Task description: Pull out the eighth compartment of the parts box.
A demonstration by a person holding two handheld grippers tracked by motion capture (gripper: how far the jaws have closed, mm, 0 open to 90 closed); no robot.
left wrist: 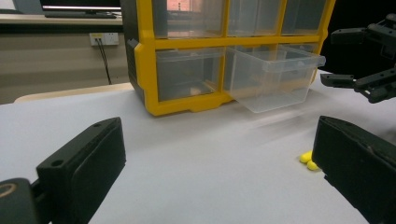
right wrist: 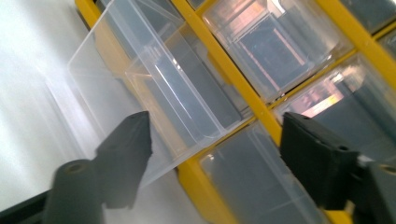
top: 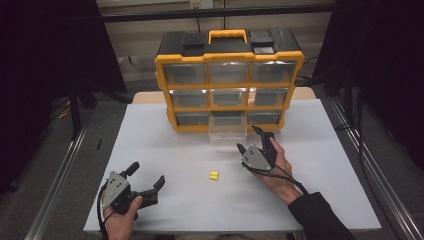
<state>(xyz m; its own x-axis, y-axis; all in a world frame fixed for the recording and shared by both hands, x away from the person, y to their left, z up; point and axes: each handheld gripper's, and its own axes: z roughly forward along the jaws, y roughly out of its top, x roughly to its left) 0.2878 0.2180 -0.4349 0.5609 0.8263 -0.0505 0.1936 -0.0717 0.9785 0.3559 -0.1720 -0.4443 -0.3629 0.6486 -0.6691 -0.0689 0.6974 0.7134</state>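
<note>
- Clear plastic drawer point(top: 228, 127): pulled out of yellow-framed organiser cabinet point(top: 229, 59), bottom row, middle
- Right gripper point(top: 254, 140): jaws wide apart, empty, at drawer's 4 o'clock
- Left gripper point(top: 146, 175): jaws wide apart, empty
- Small yellow pieces point(top: 213, 175): on white table point(top: 310, 190), at drawer's 6 o'clock

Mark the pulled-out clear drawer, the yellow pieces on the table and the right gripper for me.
Pulled-out clear drawer point(top: 227, 131): high view, on its front wall.
Yellow pieces point(top: 213, 175): high view, on the middle of the pair.
Right gripper point(top: 249, 139): high view, midway between its open fingertips.
</note>
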